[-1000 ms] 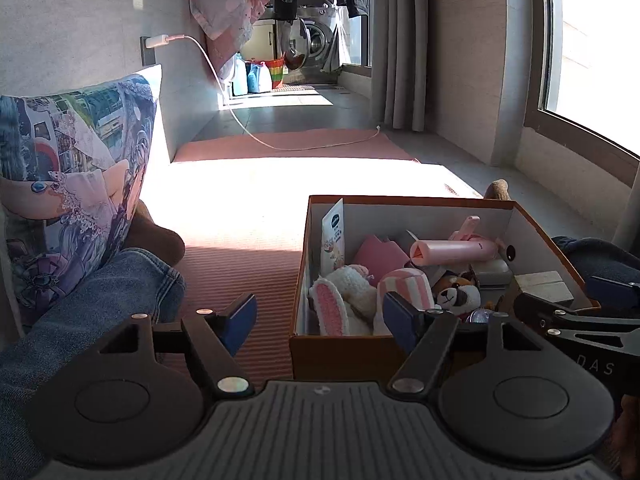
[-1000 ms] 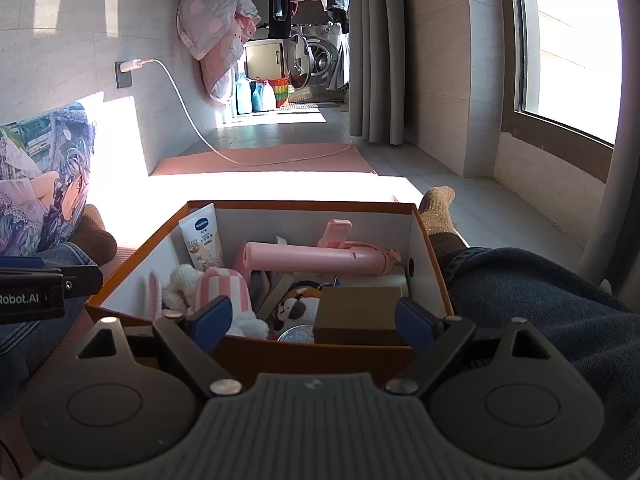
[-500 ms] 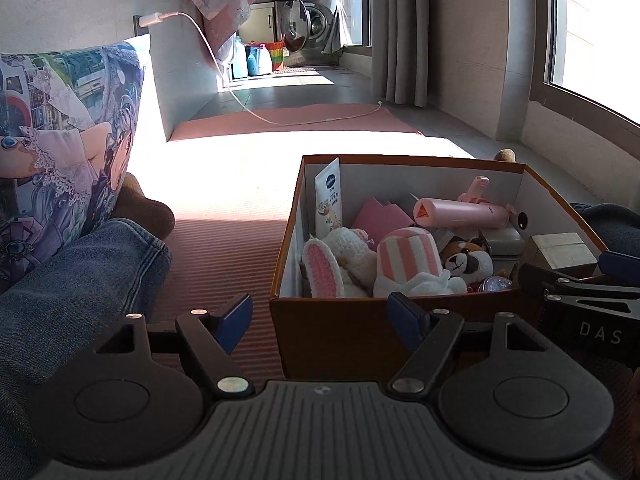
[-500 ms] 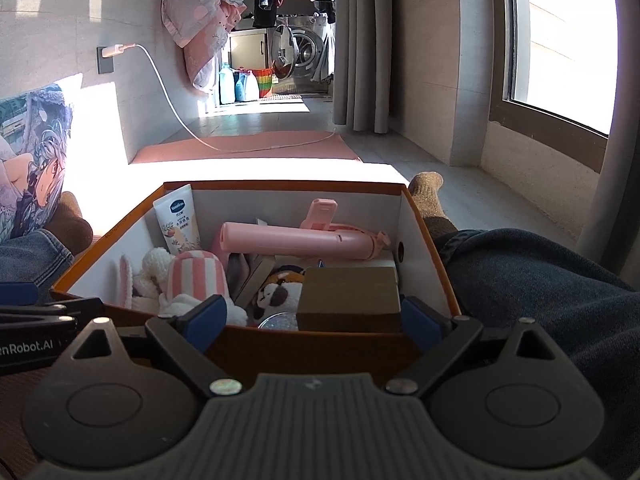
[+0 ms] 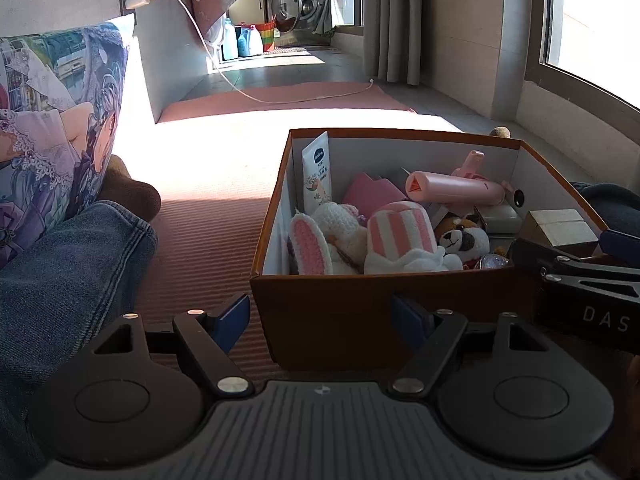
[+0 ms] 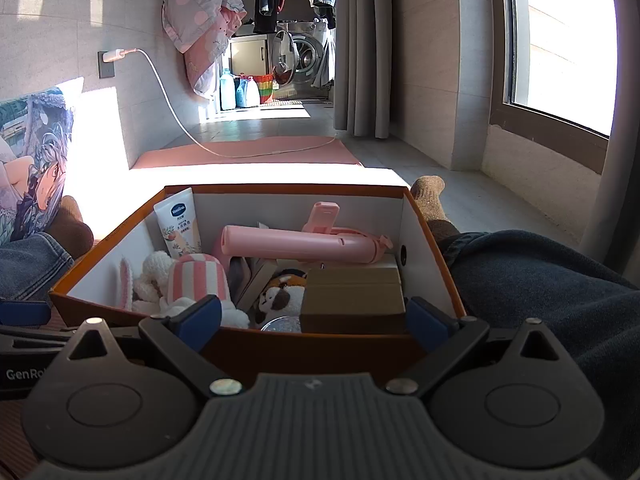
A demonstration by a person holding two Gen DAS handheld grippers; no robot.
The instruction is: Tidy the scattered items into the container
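— Both sets of jaws, how do they stand?

— Wide on the left gripper [image 5: 320, 316], nothing between its blue pads; the near left corner of the orange cardboard box [image 5: 400, 308] sits just past them. The right gripper [image 6: 316, 320] has its jaws opening, also gripping nothing, at the box's near wall.

— And the box?

— On the ribbed pink floor mat [image 5: 208, 240], between the person's denim-clad legs [image 5: 68, 264]. Inside: a white cream tube [image 6: 178, 226] upright in the far left corner, a long pink plastic stick [image 6: 300, 242] lying across the far side, a white knitted bunny with pink ears [image 5: 324, 236] along the left wall, a pink-and-white striped plush [image 5: 400, 232] beside it, a brown-and-white plush dog [image 5: 464, 238] in the middle, and a tan cardboard carton [image 6: 352, 296] in the near right corner.

— Outside it?

— A printed pillow [image 5: 52, 128] at the mat's left edge.
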